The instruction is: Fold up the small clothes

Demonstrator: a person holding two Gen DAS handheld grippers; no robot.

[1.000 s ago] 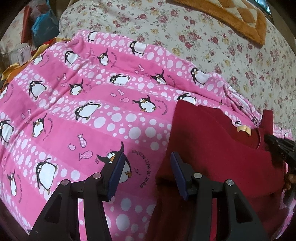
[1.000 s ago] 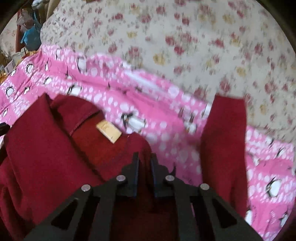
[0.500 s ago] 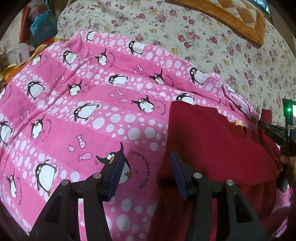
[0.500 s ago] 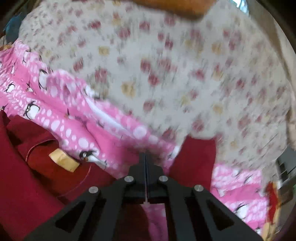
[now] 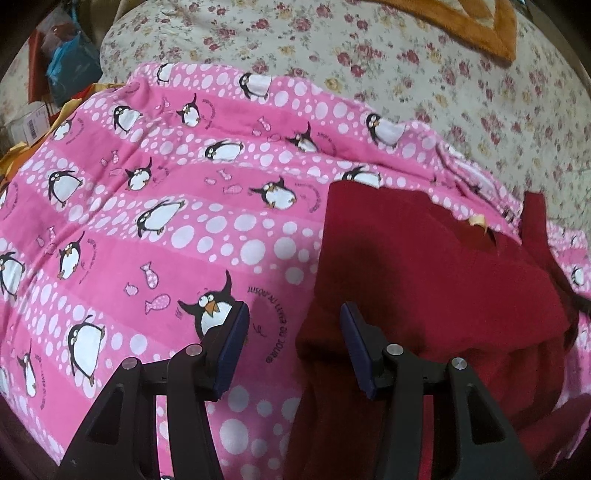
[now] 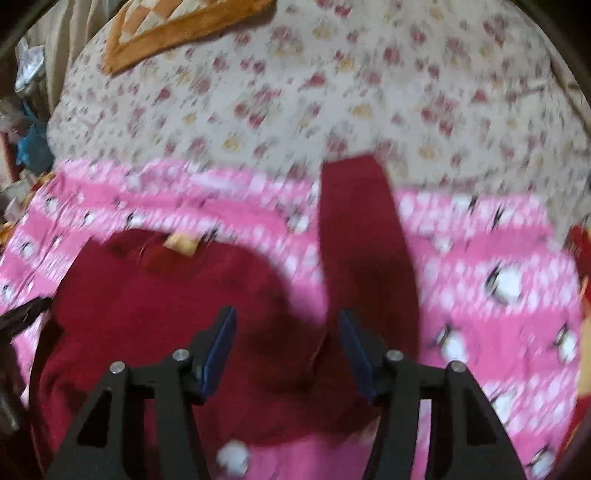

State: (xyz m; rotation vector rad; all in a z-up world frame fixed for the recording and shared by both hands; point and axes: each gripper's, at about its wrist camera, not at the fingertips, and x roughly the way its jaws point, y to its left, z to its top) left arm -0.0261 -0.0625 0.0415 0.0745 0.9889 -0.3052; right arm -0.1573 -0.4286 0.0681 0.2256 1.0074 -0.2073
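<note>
A dark red garment (image 5: 424, 266) lies on the pink penguin blanket (image 5: 147, 221), its tan neck label (image 5: 476, 220) at the far edge. My left gripper (image 5: 293, 325) stands open over the garment's left edge, with nothing pinched between its pads. In the blurred right wrist view, the garment (image 6: 155, 295) fills the lower left and one sleeve (image 6: 358, 229) stretches away towards the floral sheet. My right gripper (image 6: 286, 328) hovers above the cloth where the sleeve meets the body. Its jaws are opening and the pads press on nothing.
The blanket rests on a bed with a floral sheet (image 5: 406, 74). An orange-edged quilted mat (image 5: 491, 26) lies at the far side. A blue bag (image 5: 70, 70) and boxes crowd the floor at the far left.
My right gripper, shut on the red cloth near the collar, swung right, let go and spread its jaws. The garment's right side now lies flatter. My left gripper barely moved.
</note>
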